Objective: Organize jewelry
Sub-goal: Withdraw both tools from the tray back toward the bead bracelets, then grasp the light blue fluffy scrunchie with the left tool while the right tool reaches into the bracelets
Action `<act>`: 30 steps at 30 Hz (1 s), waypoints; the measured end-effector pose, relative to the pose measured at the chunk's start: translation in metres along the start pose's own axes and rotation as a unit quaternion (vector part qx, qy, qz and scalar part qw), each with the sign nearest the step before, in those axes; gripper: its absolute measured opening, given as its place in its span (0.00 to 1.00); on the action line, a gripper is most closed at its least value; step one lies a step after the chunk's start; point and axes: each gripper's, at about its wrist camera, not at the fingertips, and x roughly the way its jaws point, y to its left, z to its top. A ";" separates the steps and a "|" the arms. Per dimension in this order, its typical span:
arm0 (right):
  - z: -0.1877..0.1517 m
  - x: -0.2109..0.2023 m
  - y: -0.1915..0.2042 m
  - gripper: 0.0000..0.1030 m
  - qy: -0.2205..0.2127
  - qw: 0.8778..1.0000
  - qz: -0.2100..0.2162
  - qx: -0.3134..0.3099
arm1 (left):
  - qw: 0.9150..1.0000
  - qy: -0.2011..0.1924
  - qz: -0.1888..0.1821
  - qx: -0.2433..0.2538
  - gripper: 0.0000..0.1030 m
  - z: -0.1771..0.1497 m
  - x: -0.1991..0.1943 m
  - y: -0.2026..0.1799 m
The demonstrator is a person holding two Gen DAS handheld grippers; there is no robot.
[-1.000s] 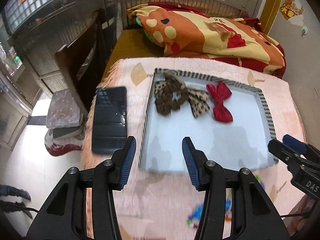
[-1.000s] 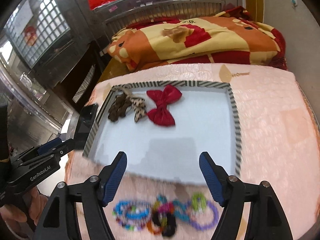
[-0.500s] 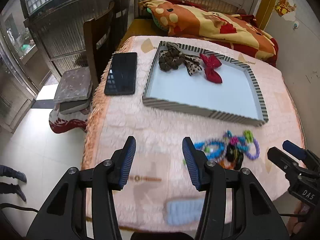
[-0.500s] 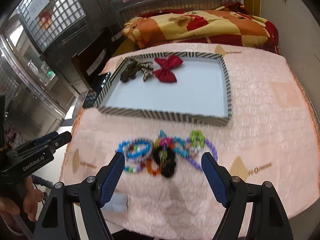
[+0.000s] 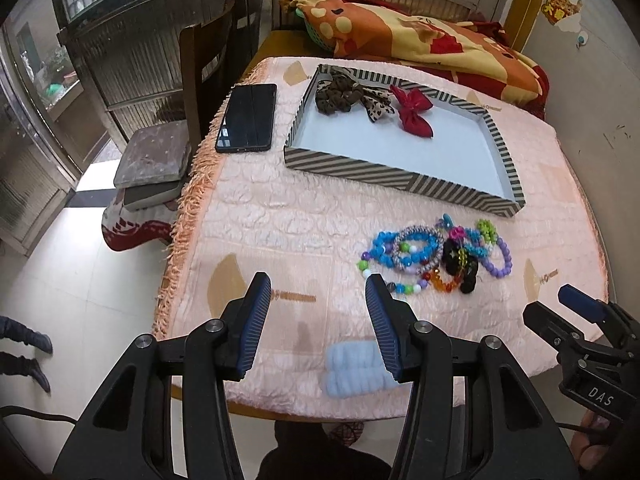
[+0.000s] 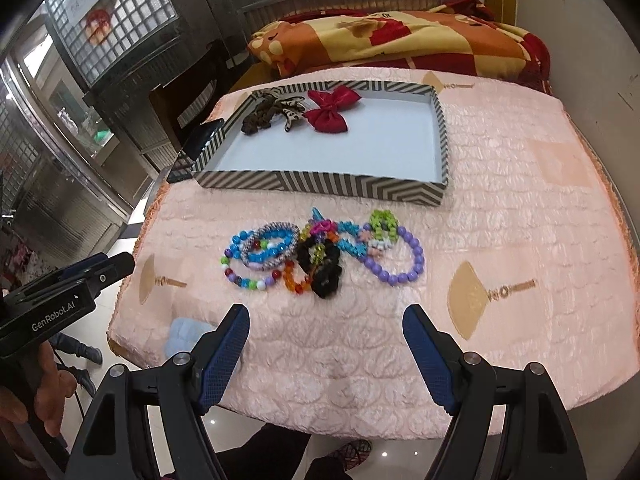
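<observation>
A striped tray [image 5: 352, 165] [image 6: 320, 188] with a pale blue floor sits on the pink table cover. In its far corner lie a brown scrunchie [image 5: 333, 98] [image 6: 256, 117], a leopard bow [image 5: 376, 104] and a red bow [image 5: 414, 114] [image 6: 330, 110]. A heap of bead bracelets [image 5: 436, 254] [image 6: 320, 252] lies in front of the tray. A pale blue scrunchie [image 5: 354, 372] [image 6: 184, 336] rests near the table's front edge. My left gripper [image 5: 318, 320] is open over the front edge, empty. My right gripper [image 6: 326, 356] is open, empty, nearer than the beads.
A black phone [image 5: 248, 118] lies left of the tray. A wooden chair [image 5: 204, 64] with a cushioned stool [image 5: 154, 152] stands at the table's left. A patterned blanket [image 5: 420, 36] is piled behind the table. The right gripper [image 5: 580, 332] shows in the left wrist view.
Both grippers have drawn back from over the tray toward the table's front edge. The bracelets and the blue scrunchie have come into view. Both stay open and empty.
</observation>
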 end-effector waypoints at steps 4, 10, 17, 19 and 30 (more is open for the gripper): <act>-0.005 -0.001 -0.006 0.75 0.002 1.000 -0.004 0.004 | 1.000 0.002 0.001 0.003 0.48 -0.006 -0.001 -0.002; -0.012 0.001 -0.010 0.75 0.009 1.000 -0.005 0.002 | 1.000 0.014 -0.010 0.000 0.54 -0.014 0.000 -0.001; -0.014 0.008 -0.022 0.75 0.016 1.000 -0.005 0.009 | 0.998 0.047 -0.037 0.001 0.58 -0.030 0.006 0.001; -0.011 0.010 -0.025 0.75 0.015 1.000 -0.004 0.011 | 0.998 0.056 -0.041 0.003 0.59 -0.034 0.010 0.000; 0.031 0.037 0.005 0.54 0.005 0.996 0.051 -0.066 | 0.994 0.098 -0.044 -0.002 0.61 -0.051 0.043 0.003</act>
